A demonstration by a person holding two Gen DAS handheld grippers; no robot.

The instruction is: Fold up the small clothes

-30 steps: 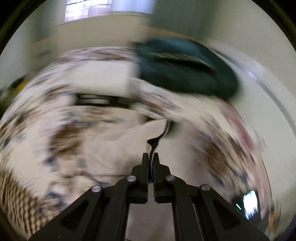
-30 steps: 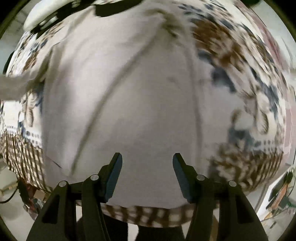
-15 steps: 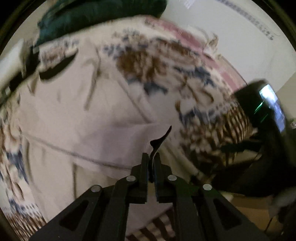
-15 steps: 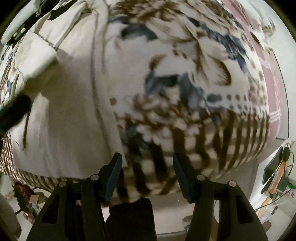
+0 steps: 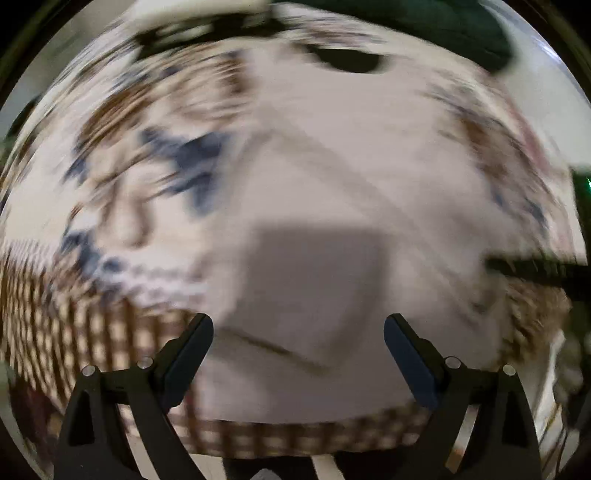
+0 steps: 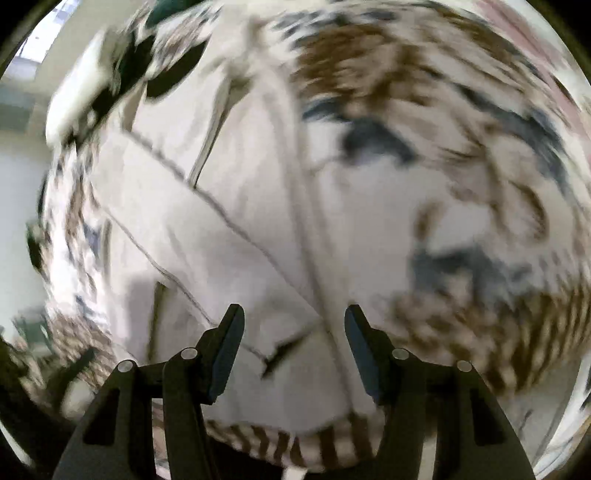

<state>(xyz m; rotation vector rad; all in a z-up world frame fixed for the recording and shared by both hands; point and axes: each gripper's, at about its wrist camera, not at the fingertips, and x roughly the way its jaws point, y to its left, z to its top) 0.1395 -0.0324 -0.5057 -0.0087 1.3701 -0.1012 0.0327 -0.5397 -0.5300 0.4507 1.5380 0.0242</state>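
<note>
A pale cream garment lies spread on a patterned brown, blue and white cloth. A flap of it is folded over near the front edge. My left gripper is open and empty just above this flap. In the right wrist view the same garment shows with seams and a folded layer. My right gripper is open and empty over its lower edge. Both views are blurred by motion.
The patterned cloth covers the surface and hangs over the front edge with a checked border. A dark green garment lies at the far side. A dark object shows at the right edge.
My left gripper was shut on the garment's edge, carried it over, and has opened and let it go. My right gripper stayed open and swung back over the garment.
</note>
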